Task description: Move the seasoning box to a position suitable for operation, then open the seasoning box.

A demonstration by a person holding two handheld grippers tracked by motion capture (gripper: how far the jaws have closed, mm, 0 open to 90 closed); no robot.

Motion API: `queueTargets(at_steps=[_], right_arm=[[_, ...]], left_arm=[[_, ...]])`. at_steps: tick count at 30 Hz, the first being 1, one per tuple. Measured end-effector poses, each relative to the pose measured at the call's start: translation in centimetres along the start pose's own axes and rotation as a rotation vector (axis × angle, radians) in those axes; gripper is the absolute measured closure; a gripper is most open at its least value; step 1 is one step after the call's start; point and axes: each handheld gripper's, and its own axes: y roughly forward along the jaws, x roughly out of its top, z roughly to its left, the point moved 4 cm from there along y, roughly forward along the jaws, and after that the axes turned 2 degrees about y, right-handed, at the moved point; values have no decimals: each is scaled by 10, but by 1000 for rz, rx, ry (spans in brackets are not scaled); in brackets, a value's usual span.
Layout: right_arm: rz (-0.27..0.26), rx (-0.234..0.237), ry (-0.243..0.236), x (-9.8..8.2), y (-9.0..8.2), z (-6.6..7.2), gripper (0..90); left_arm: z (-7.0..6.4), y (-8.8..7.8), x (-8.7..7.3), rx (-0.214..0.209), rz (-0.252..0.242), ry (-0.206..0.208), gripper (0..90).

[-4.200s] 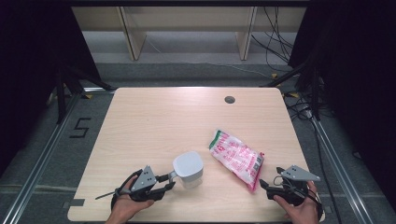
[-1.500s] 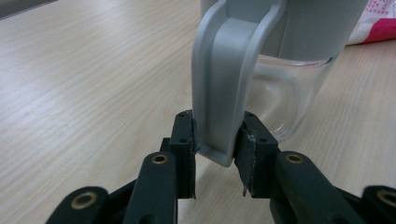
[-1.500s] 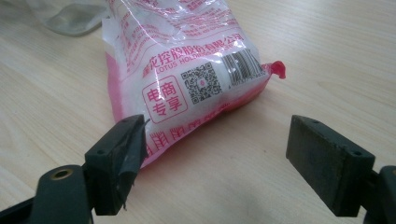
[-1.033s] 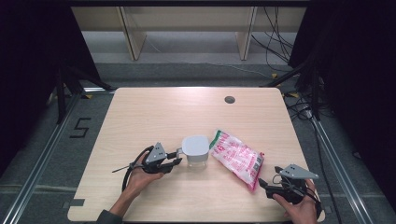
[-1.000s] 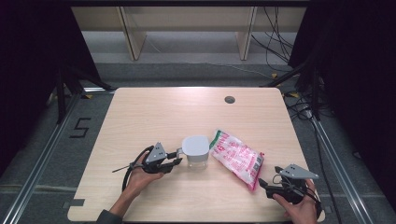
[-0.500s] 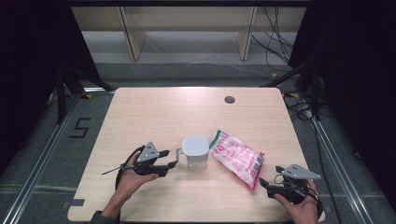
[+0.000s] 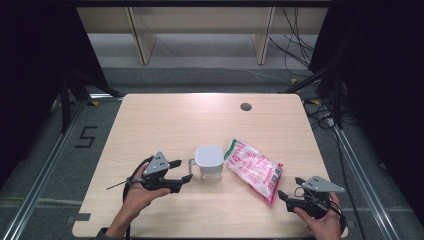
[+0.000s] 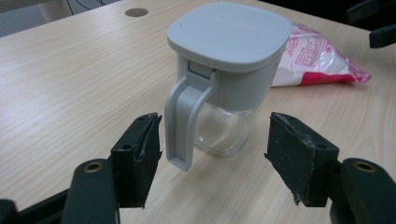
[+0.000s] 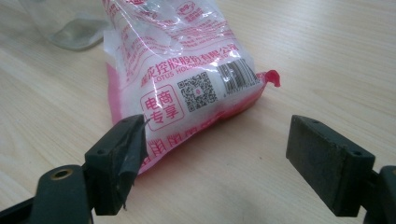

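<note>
A clear jug (image 7: pixel 209 162) with a grey square lid and a grey handle stands upright near the middle of the wooden bench (image 7: pixel 165 122). In the high view its handle sticks out toward 9 o'clock, facing the left gripper (image 7: pixel 184 171). In the left gripper view the jug (image 8: pixel 229 70) is just ahead of the jaws, and the handle's lower end hangs close by the left pad without touching it. The left gripper (image 8: pixel 212 156) has just been opening its jaws; they stand spread, with nothing pinched, and only the handle's tip reaches in between them.

Just beside the jug at 3 o'clock lies a pink and clear plastic bag (image 7: pixel 253 169) of white contents, flat on the bench, running toward 4 o'clock. In the right gripper view the bag (image 9: pixel 182 70) carries red Chinese print, a line of small Latin letters that seems to read "LOTUS HOLDINGS" though it is too small to be sure, a QR code, a barcode, and a red framed box with the characters 电商专享.

The right gripper (image 9: pixel 217 161) is spread wide, holding nothing; its left pad sits at the bag's lower corner, and whether it touches cannot be told. In the high view the right gripper (image 7: pixel 283 195) rests at the bag's 5 o'clock end.

A floor marking "5" (image 7: pixel 86 136) lies off the bench at 9 o'clock.
</note>
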Motion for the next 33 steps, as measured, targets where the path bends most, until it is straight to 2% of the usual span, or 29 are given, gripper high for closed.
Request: queueTargets(at_steps=[3,5,7,8,10,11,12,13,14,15,17,18,19,20,21,22,23,25,27,29,30,31,33], right_arm=[[3,4,-14,1,0,-1,211],[1,-2,-1,1,-1,0,211],[13,-3,37,0,-2,3,211],[1,-2,30,1,-1,3,211],[-4,-4,27,1,-1,3,211],[-14,-1,-7,2,0,0,211],[-14,-1,-7,2,0,0,211],[-17,1,4,3,-1,2,210],[-19,-5,-6,5,-1,2,207],[-30,-3,8,8,-1,6,200],[-32,-1,15,12,-2,9,197],[-53,4,1,16,-1,10,196],[-54,0,2,18,-2,13,196],[-70,6,-34,22,-1,12,191],[-74,7,-40,24,0,13,184],[-81,22,-35,27,1,15,182],[-76,20,-8,28,1,19,180],[-92,34,-45,34,4,19,168],[-104,41,-15,39,7,26,166],[-118,59,-50,45,12,29,166],[-118,47,-74,48,15,30,166],[-124,50,-76,51,17,32,167],[-116,44,-67,56,20,38,171]], left_arm=[[-1,-2,3,6,-12,0,349],[-2,-3,5,2,-23,10,366],[-3,-3,7,-2,-35,12,397],[-3,-3,7,-2,-35,12,415],[-2,-4,9,10,-53,14,501],[-1,-4,11,9,-84,0,548],[-1,-4,11,9,-84,0,616],[0,-5,12,10,-101,6,616],[0,-4,13,11,-107,6,663],[0,-4,17,15,-123,5,736],[0,-4,19,21,-129,-4,788],[0,-3,21,18,-127,1,807],[0,-3,22,20,-131,-1,820],[0,-3,24,19,-134,0,834],[-1,-2,25,15,-134,2,841],[-1,-2,25,15,-134,2,847],[-3,1,28,13,-131,15,850],[-3,4,30,10,-123,21,856],[0,8,33,11,-131,15,858],[1,12,35,9,-131,5,859],[1,12,35,9,-131,5,859],[3,16,35,11,-125,15,860],[3,19,34,14,-120,3,862]])
